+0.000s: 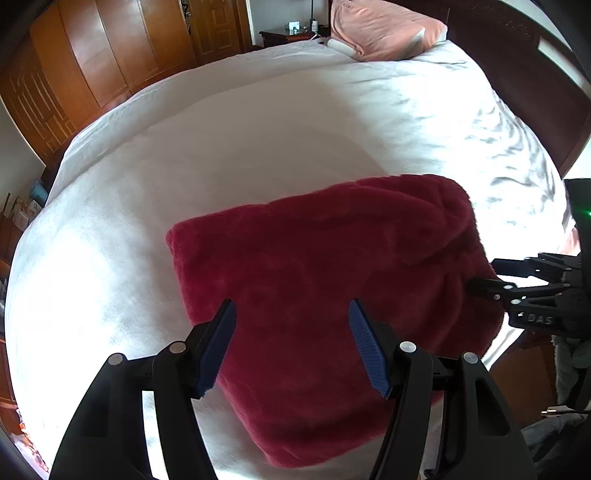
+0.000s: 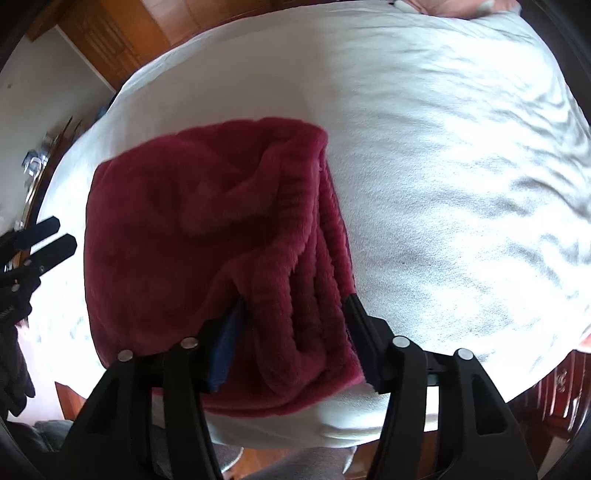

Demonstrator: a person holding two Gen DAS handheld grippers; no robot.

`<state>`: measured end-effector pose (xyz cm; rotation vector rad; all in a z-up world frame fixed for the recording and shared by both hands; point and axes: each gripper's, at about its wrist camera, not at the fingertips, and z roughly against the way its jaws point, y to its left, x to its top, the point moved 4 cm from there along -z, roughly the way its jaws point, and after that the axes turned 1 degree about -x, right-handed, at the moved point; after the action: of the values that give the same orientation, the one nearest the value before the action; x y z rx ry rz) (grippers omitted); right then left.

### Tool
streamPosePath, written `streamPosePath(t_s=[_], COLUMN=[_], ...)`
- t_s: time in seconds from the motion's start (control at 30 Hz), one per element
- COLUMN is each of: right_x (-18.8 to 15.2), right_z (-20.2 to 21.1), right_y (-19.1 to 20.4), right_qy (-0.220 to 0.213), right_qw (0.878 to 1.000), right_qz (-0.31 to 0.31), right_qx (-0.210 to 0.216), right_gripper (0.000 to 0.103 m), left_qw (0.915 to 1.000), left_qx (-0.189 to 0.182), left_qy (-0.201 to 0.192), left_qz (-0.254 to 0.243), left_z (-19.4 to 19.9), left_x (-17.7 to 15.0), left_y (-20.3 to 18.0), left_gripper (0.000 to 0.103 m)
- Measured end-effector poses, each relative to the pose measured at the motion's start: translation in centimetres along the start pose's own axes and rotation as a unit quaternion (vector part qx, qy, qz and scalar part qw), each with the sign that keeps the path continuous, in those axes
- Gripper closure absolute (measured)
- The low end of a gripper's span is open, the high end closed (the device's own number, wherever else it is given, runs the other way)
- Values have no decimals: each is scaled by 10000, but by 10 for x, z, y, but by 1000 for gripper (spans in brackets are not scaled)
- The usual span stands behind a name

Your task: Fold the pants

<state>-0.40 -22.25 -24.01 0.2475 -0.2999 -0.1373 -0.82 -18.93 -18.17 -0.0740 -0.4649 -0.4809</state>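
While lying as a thick red bundle on the white bed (image 1: pixel 229 147), the pants (image 1: pixel 332 280) look close to fully folded: several plush layers stacked, ribbed edges showing along the 3 o'clock side in the right wrist view.

Left gripper (image 1: pixel 291 314): spread wide, holding nothing, poised above the bundle's near edge at 6 o'clock, blue pads (image 1: pixel 364 343) clear of the cloth.

Right gripper (image 2: pixel 291 314): straddling the stacked edge at 6 o'clock, 1 finger buried in a crease and the other against the outer side. Not fully closed, yet with fabric between the fingers; hard to call it a firm clamp or a loose one. Seen from the left wrist view at 3 o'clock, tips touching the bundle's side.

Risks from here, as a judgement:
- Pulling the right gripper away with pile caught on a pad, dragging the top layer and undoing the stack.
- Lifting by only some of the layers, so the lower ones slide out; slippery plush and uneven thickness would cause it.
- Shifting toward 6 o'clock, where the bundle sits near the mattress edge, with a chance of tipping off onto the floor.
- Pressing down with the left gripper off-centre, skewing the layers.

Pink pillow (image 1: pixel 384 29) far off at 12 o'clock, no obstacle.
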Motion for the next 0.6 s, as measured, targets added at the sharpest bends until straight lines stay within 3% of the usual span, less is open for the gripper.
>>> streamPosePath(t_s=[0.6], right_x=[12], right_z=[-17], right_y=[2], right_qy=[-5], right_qw=[9978], right_qz=[-634], right_qx=[-169], right_gripper=[42], left_qw=[9999], left_qx=[-12], left_qy=[91], left_qz=[-134], left_z=[-1], left_x=[7], left_y=[23], left_gripper=[40])
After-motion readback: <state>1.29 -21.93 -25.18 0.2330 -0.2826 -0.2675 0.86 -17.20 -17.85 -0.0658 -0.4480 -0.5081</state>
